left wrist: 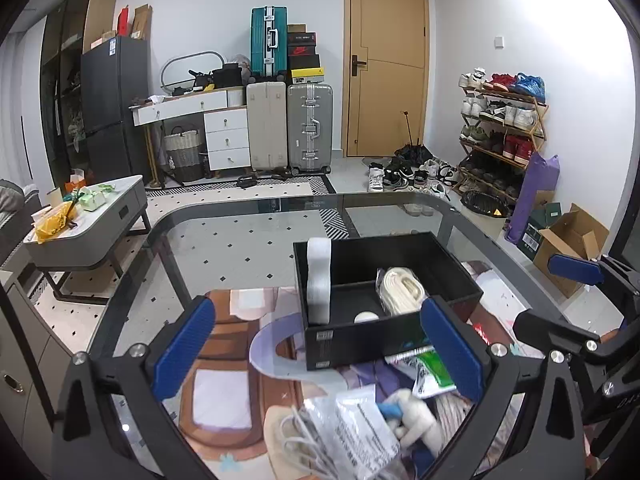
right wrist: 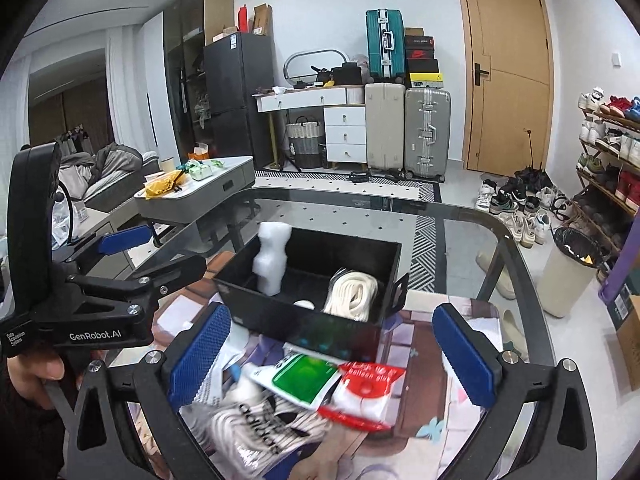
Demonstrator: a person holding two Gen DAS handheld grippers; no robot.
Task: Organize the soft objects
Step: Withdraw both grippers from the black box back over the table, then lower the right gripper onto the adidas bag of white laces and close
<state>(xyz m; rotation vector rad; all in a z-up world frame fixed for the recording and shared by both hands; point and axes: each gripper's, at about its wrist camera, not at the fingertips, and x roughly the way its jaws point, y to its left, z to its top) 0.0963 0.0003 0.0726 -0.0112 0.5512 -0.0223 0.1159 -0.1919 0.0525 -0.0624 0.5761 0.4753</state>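
1. sitting on the smooth glass desk, which has a rounded dark rim, is a rigid black rectangular box, matte and open at the top, split by a divider.
2. standing upright against the box's left wall is a white foam piece with a bubbly, waisted shape; a coil of cream rope, thick and twisted, lies in the right part, and a small round white object rests low between them.
3. crowding the printed mat in front of the box is a loose pile: a glossy green-and-white packet, a red-and-white packet just beside it, a crinkly clear bag with black lettering, and a fuzzy white soft toy with a blue bit.
4. the left gripper hangs above the pile with its ridged blue pads spread wide, pinching nothing, pointed toward the box.
5. the right gripper hovers over the packets, its textured blue pads likewise spread apart and holding nothing.
6. in the right wrist view the left gripper's black body stands to the left, with a bare hand wrapped around its handle.
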